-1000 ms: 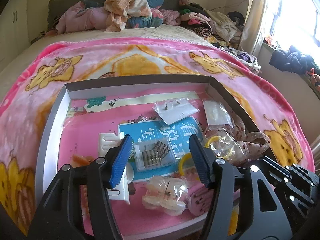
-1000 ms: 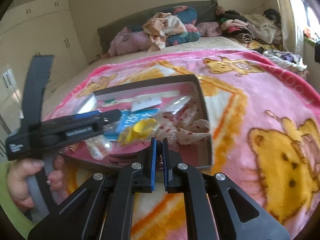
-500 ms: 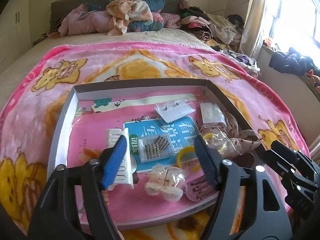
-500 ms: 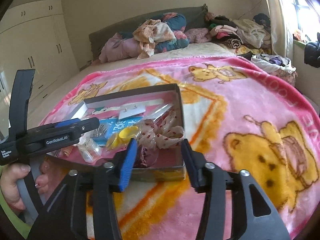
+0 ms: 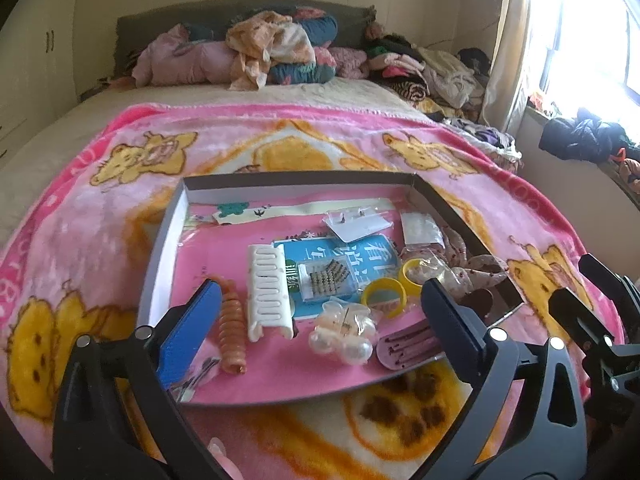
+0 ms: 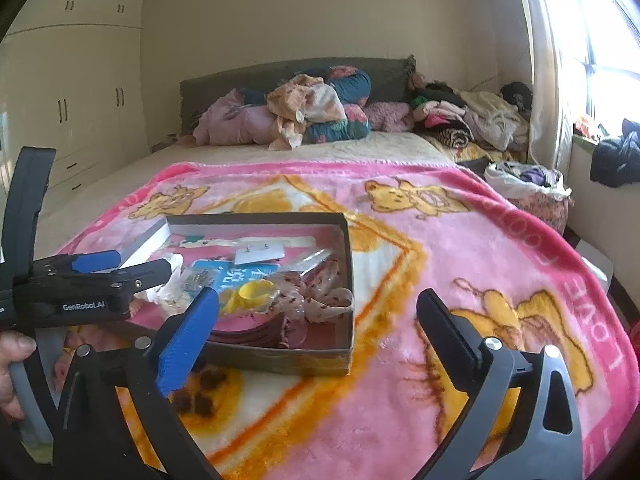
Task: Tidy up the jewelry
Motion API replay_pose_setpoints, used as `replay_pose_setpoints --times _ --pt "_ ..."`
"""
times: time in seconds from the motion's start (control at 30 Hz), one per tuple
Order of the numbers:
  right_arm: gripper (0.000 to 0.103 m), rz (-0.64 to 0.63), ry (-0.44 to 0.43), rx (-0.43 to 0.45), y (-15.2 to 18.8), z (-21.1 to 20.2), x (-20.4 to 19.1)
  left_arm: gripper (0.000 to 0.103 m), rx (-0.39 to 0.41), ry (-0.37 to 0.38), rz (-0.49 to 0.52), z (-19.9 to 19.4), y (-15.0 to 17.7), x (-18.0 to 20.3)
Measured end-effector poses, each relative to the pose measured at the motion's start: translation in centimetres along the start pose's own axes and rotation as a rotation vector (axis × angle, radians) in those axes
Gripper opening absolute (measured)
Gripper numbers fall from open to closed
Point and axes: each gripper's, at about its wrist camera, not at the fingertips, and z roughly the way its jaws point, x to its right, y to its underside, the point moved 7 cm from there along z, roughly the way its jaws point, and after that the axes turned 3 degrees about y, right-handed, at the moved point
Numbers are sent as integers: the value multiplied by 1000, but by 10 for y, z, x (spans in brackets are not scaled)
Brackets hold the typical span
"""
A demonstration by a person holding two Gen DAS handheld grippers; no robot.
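Note:
A shallow grey box [image 5: 300, 178] with a pink floor lies on the blanket. It holds a white comb clip [image 5: 266, 292], an orange spiral tie [image 5: 232, 332], a pearl clip [image 5: 344, 330], two yellow rings [image 5: 384, 298], a clear case of pins [image 5: 328, 280], an earring card [image 5: 358, 224] and a spotted bow [image 5: 476, 268]. My left gripper [image 5: 320, 294] hovers over the box's near edge. Its jaws are opening wide and grip nothing. My right gripper [image 6: 318, 300] hangs off the box's [image 6: 280, 360] near right corner, jaws also opening, empty. The left gripper [image 6: 132, 265] shows there at the left.
A pink bear blanket [image 6: 460, 248] covers the bed. Heaped clothes and pillows [image 6: 304, 116] lie by the headboard. Wardrobes [image 6: 72, 104] stand at the left, a bright window [image 6: 608, 40] at the right. A person's hand [image 6: 12, 360] grips the left tool.
Both grippers have opened, the right from shut to wide. Both have drawn back and up from the box, so more of the box and blanket shows.

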Motion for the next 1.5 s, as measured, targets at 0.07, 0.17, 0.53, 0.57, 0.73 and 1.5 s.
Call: replay_pose_setpoints --times 0.07,0.17,0.53,0.57,0.73,1.5 --pt "96 -7 -7 11 0 -5 -3 91 14 -4 -4 -7 1 -2" --pt "96 -18 -11 28 0 -12 -8 91 35 -4 -18 -19 5 -5" --pt "96 -46 -17 78 9 -41 -19 91 95 -13 -21 -60 20 -7" --pt "96 -48 -17 84 10 -44 -19 91 100 -15 -13 -62 22 -5" --pt "96 -53 -9 113 17 -56 -21 91 136 -30 9 -77 32 -1" --pt "96 -6 -37 268 36 -114 -14 91 244 -100 44 -124 70 13"
